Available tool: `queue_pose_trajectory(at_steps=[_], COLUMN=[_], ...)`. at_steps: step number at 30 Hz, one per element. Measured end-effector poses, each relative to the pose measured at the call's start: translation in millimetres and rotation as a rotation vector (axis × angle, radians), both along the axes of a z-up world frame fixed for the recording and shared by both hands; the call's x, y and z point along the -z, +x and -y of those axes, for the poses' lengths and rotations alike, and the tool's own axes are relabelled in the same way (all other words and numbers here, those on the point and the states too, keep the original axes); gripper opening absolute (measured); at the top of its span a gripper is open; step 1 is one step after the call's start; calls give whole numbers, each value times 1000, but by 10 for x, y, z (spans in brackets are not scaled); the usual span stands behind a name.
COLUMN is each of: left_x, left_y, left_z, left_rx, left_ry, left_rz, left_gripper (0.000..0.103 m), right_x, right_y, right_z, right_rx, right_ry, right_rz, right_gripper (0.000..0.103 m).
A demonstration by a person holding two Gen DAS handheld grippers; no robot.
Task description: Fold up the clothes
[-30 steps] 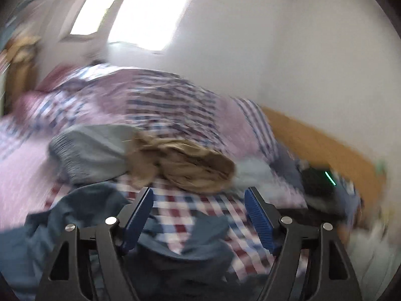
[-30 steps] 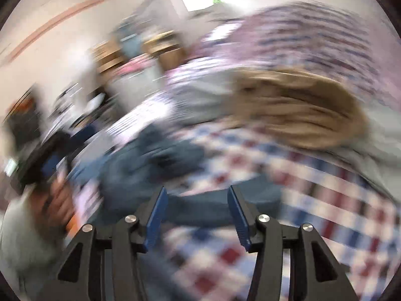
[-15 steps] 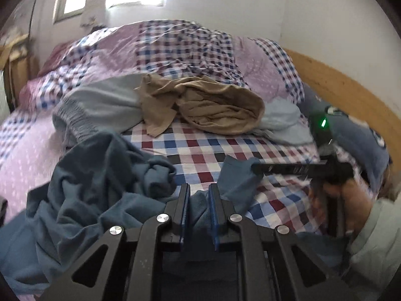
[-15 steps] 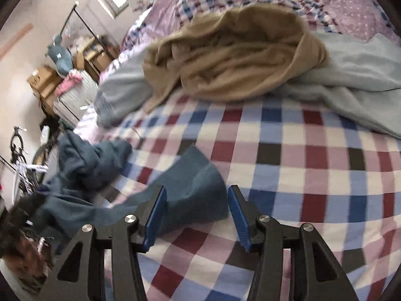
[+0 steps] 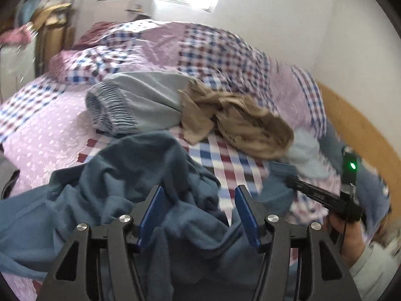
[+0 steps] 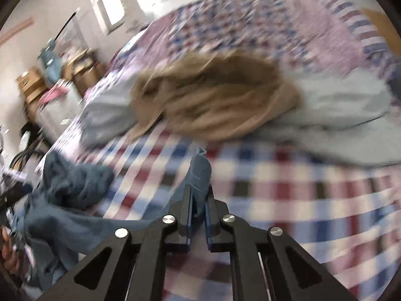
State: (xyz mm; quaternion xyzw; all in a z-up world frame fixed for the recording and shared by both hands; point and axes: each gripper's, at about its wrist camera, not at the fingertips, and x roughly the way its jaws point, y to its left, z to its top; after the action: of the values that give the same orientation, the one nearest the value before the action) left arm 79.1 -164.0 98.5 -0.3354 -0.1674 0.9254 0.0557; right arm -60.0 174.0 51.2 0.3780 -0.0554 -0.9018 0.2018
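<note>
Blue garment (image 5: 140, 175): lies crumpled on the checked bedspread (image 5: 225, 160), nearer the camera than the tan garment (image 5: 240, 123), which serves as landmark throughout. Bunched in deep, loose folds, no fold line visible; not in a folded state.

Left gripper (image 5: 198, 210): jaws spread wide, nothing between them, poised over the bunched middle of the blue garment.

Right gripper (image 6: 199, 208): jaws clamped on a narrow edge or corner of the blue garment (image 6: 199, 173), which stands up in a peak between the pads. In the left wrist view the same tool shows to the right of and below the tan garment, its hand (image 5: 348, 235) at the frame edge. The right wrist view is motion-blurred; which part of the garment is held cannot be determined.

Other clothes: a grey garment with an elasticated band (image 5: 130, 102) touches the tan garment on its left; a pale blue piece (image 5: 305, 150) lies on its right.

Handling assessment: the blue fabric looks soft, thick and limp, fleece-like. It will likely sag, drag on the bedspread and give no stiffness of its own. Slip risk judged low given the nap; a thin pinch at one edge could pull free under the garment's weight.

Recommended hold: an outer edge or corner apart from the held one, not the bunched middle, so the cloth can be spread flat.
</note>
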Motion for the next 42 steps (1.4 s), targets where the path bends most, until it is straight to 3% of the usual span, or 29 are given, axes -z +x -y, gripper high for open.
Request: queue_pose_trajectory(at_steps=[3, 9, 15, 18, 20, 22, 27, 29, 30, 31, 32, 42], left_x=[-5, 82, 1, -55, -71, -54, -2, 5, 8, 9, 14, 57], left_y=[12, -32, 10, 19, 11, -22, -91, -101, -98, -97, -100, -65], left_z=[187, 418, 425, 380, 333, 295, 159, 93, 70, 44, 17, -265], left_rx=[-50, -107, -116, -92, -74, -59, -14, 1, 8, 17, 26, 108], left_ry=[73, 202, 236, 232, 218, 209, 184, 166, 161, 158, 155, 125], left_rz=[-8, 12, -56, -82, -82, -64, -24, -19, -19, -17, -12, 16], left_gripper=[63, 63, 63, 63, 63, 63, 63, 63, 63, 63, 63, 63], right_x=[-290, -996, -1977, -2343, -2484, -2492, -1934, -1707, -1630, -1553, -1476, -711], right_y=[-69, -432, -592, -531, -499, -539, -756, -712, -578, -443, -308, 1045], right_z=[-442, -1304, -2092, -2463, -2721, -2945, -3282, -3311, -3186, -3059, -2932, -1662], right_rx=[117, 294, 517, 689, 808, 865, 863, 857, 790, 723, 656, -15], right_ry=[12, 215, 398, 477, 523, 545, 586, 562, 550, 539, 527, 391], right_rz=[-65, -174, -334, -421, -437, -386, -111, -38, -20, -2, 16, 184], right_gripper=[6, 5, 5, 5, 5, 5, 11, 21, 27, 43, 46, 46])
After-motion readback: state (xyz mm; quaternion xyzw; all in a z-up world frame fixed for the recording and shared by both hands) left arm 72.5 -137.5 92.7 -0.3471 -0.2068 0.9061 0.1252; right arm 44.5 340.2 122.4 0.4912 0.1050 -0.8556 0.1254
